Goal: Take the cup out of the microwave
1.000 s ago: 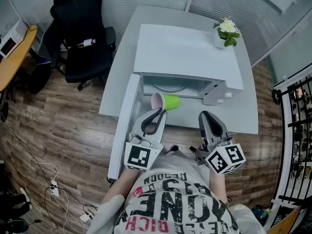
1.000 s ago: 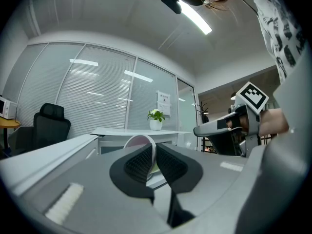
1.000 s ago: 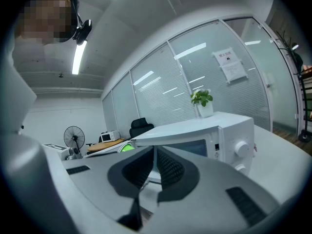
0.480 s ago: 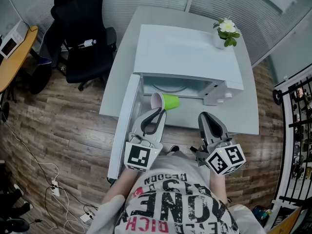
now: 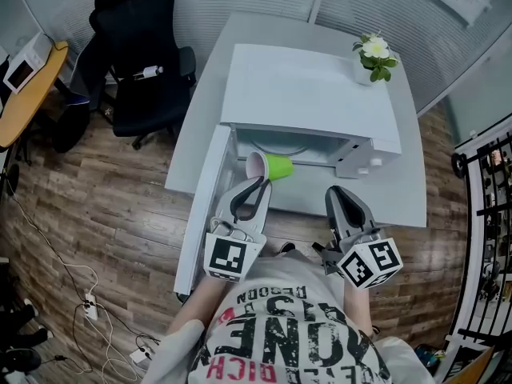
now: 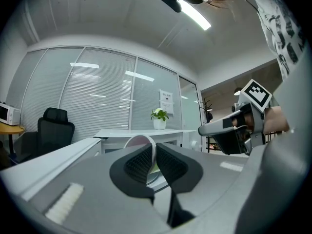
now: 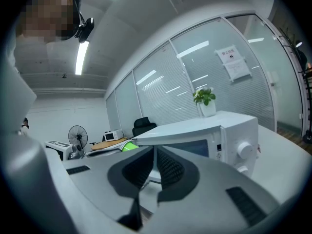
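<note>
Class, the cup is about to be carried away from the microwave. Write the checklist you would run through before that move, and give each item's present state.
1. Left tongs grip the cup: ok, the jaws are closed on its rim.
2. Cup upright: not ok, it lies sideways with its mouth toward the left tongs.
3. Cup clear of the microwave opening: cannot tell from the head view.
4. Door swung wide: ok.
5. Right tongs free to help: ok, shut on nothing.
</note>
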